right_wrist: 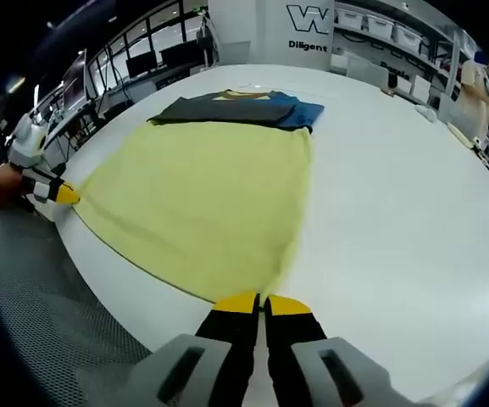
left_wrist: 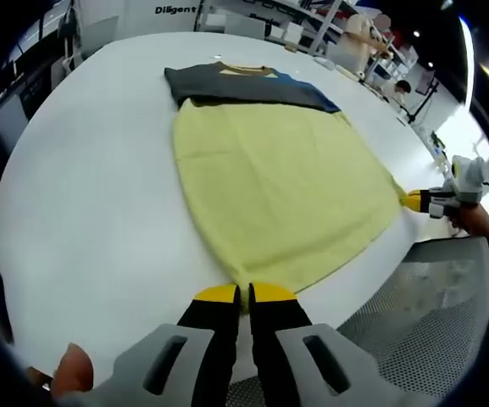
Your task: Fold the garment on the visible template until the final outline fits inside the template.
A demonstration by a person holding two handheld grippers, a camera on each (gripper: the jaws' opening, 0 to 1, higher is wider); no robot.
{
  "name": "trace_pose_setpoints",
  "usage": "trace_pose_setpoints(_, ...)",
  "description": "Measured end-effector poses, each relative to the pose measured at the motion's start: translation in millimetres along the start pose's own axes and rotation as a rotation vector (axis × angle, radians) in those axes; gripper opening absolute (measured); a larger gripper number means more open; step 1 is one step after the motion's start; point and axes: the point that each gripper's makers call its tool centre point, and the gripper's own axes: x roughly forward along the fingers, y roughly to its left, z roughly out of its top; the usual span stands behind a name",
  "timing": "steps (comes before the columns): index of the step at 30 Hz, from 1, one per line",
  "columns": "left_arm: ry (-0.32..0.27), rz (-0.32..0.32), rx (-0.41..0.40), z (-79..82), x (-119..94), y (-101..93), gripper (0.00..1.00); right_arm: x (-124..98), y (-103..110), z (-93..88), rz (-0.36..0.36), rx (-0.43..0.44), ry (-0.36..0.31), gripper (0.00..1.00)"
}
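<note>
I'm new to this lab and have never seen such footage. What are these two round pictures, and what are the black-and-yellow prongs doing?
A person holds a two-jaw gripper in each hand; a fisheye camera rides on each. In the left gripper view, the left gripper has its jaws shut on a corner of the yellow garment's hem, with the right gripper at the other corner. The right gripper view shows the same from the other side. The garment lies flat on a white table, with a dark panel at its far end.
</note>
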Motion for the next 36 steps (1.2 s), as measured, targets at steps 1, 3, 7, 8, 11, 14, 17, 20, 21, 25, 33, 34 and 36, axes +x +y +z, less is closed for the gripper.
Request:
trace_pose_setpoints(1, -0.001, 0.001, 0.006, 0.0, 0, 0.0, 0.0, 0, 1, -0.3, 0.001, -0.004, 0.005, 0.0)
trace_pose_setpoints(3, 0.0, 0.004, 0.019, 0.0, -1, 0.9, 0.0, -1, 3, -0.7, 0.006, -0.005, 0.015, 0.0)
trace_pose_setpoints(7, 0.019, 0.004, 0.055, -1.9, -8, 3.2, 0.0, -6, 8, -0.7, 0.023, 0.002, 0.03, 0.0)
trace_pose_setpoints(8, 0.042, 0.002, 0.082, -5.4, -10, 3.5, 0.0, -9, 13, -3.7, 0.038, -0.007, 0.053, 0.0)
trace_pose_setpoints(11, 0.088, -0.004, 0.128, -13.0, -15, 4.0, 0.0, -14, 21, -9.4, 0.056, -0.039, 0.092, 0.0)
trace_pose_setpoints(14, 0.113, -0.014, 0.144, -20.3, -18, 5.5, 0.0, -19, 29, -13.9, 0.065, -0.057, 0.117, 0.0)
trace_pose_setpoints(17, 0.156, -0.039, 0.154, -31.9, -24, 3.6, 0.0, -24, 34, -20.6, 0.072, -0.077, 0.157, 0.0)
trace_pose_setpoints(20, 0.174, -0.048, 0.163, -38.9, -27, 2.8, 0.0, -29, 37, -27.2, 0.084, -0.074, 0.193, 0.0)
trace_pose_setpoints(21, 0.182, -0.05, 0.166, -41.2, -28, 3.0, 0.0, -30, 38, -28.2, 0.087, -0.075, 0.199, 0.0)
trace_pose_setpoints(25, 0.205, -0.063, 0.173, -49.8, -29, 2.1, 0.0, -36, 45, -36.6, 0.089, -0.101, 0.235, 0.0)
trace_pose_setpoints(33, 0.21, -0.074, 0.163, -51.3, -28, 5.4, 0.0, -33, 48, -47.8, 0.102, -0.087, 0.274, 0.0)
trace_pose_setpoints(34, 0.21, -0.074, 0.162, -51.4, -28, 5.5, 0.0, -33, 48, -47.7, 0.102, -0.088, 0.274, 0.0)
trace_pose_setpoints(36, 0.212, -0.077, 0.16, -51.9, -29, 4.6, 0.0, -34, 49, -46.9, 0.1, -0.087, 0.27, 0.0)
